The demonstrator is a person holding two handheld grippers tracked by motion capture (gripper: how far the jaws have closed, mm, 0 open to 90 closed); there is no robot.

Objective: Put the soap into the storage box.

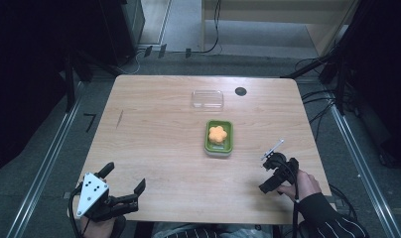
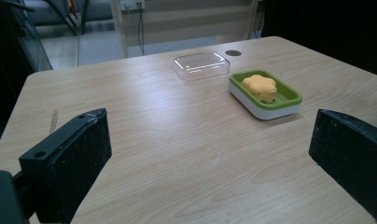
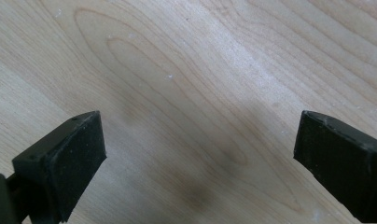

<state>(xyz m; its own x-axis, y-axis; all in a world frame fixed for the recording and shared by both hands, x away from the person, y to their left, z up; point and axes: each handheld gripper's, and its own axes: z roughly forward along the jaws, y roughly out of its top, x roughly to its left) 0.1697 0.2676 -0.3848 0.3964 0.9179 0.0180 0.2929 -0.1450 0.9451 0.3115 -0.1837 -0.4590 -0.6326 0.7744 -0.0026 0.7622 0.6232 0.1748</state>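
Orange soap [image 1: 217,134] in green dish [image 1: 228,143], mid-tabletop [image 1: 159,148]; left claw [image 1: 124,178] and right claw [image 1: 269,171] near, wide open, empty.

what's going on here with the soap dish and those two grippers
A person sits at a wooden table with a hand-held gripper in each hand. Both the left hand-held gripper and the right hand-held gripper are open and hold nothing, near the table's near edge. Mid-table, an orange flower-shaped soap lies in a green soap dish. A clear lid rests apart, behind the dish. Nothing is being touched.
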